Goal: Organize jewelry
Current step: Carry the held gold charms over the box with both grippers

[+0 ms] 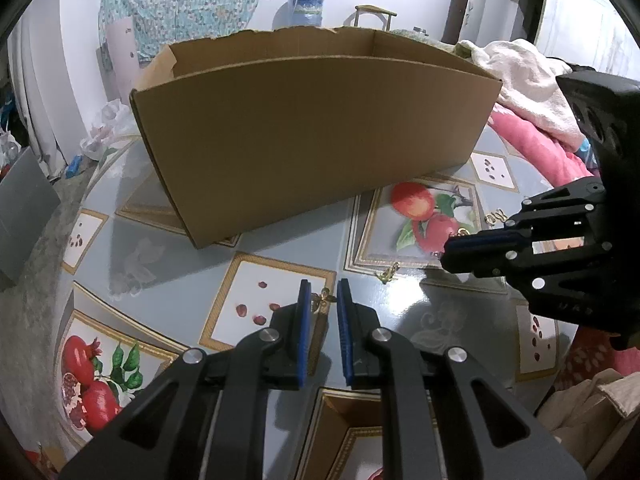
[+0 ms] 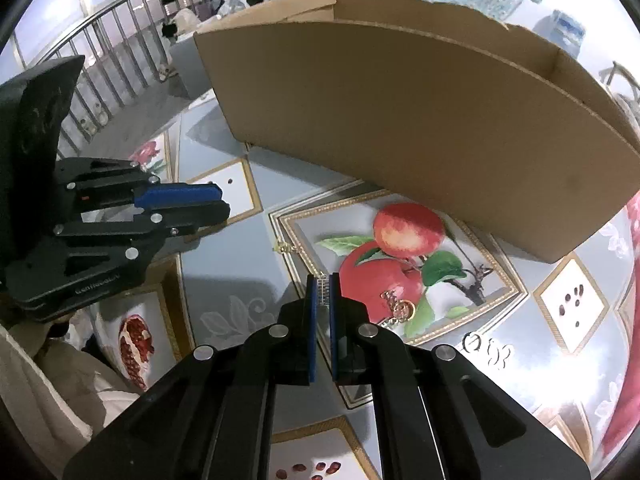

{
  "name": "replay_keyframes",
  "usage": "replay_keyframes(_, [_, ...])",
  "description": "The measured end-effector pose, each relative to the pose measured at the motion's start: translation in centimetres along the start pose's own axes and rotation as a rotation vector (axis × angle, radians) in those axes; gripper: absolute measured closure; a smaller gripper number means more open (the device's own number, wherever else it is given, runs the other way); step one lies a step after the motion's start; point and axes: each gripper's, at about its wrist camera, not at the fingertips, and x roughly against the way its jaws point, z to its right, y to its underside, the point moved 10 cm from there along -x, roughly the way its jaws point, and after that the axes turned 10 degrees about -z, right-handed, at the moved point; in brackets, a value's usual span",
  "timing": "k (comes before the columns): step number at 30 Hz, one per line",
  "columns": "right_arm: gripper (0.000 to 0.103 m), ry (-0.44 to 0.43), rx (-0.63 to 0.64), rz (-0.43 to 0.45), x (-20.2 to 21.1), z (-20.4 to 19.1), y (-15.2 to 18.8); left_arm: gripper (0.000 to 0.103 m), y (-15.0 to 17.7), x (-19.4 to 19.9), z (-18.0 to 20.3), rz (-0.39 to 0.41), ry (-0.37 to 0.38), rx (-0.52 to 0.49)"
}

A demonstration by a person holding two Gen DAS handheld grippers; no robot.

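While my left gripper [image 1: 323, 294] points down at the table, its blue pads [image 1: 305, 312] stand a narrow gap apart with a small gold earring [image 1: 321, 300] caught between their tips; the piece appears pinched, though I cannot confirm contact on both pads. My right gripper [image 2: 323, 286] has its jaws drawn almost together on a small pale jewelled piece [image 2: 323, 291] held at the tips, with a fine chain [image 2: 312, 264] trailing from it across the tablecloth toward a gold clasp [image 2: 282, 246].

Just right of the right gripper, a gold ornament [image 2: 398, 307] lies on the printed apple. Nearer the table edge, a silver ring and a pale flower-shaped piece [image 2: 486, 351] lie close together. In the left wrist view, another gold item [image 1: 388, 272] lies loose on the tablecloth between the two grippers.

Beyond both grippers stands an open cardboard box [image 1: 312, 128], upright on the table [image 1: 280, 240]; its inside floor is hidden from both views. The table carries a glossy blue-grey cloth printed with fruit panels. To the right of the box sits a heap of pink and white fabric [image 1: 528, 92]. A metal railing [image 2: 104, 64] shows behind the left gripper in the right wrist view.
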Motion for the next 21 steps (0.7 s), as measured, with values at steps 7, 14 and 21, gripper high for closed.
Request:
replay_keyframes(7, [0.100, 0.004, -0.016, 0.054, 1.8, 0.2, -0.5, 0.091, -0.5, 1.1, 0.2, 0.030, -0.025, -0.012])
replay_keyframes(14, [0.100, 0.010, -0.023, 0.141, 4.5, 0.4, -1.1, 0.091, -1.3, 3.4, 0.4, 0.097, -0.081, -0.034])
replay_keyframes(21, [0.100, 0.017, -0.012, 0.257, 8.0, 0.6, -2.9, 0.091, -2.8, 6.2, -0.2, 0.174, -0.151, -0.048])
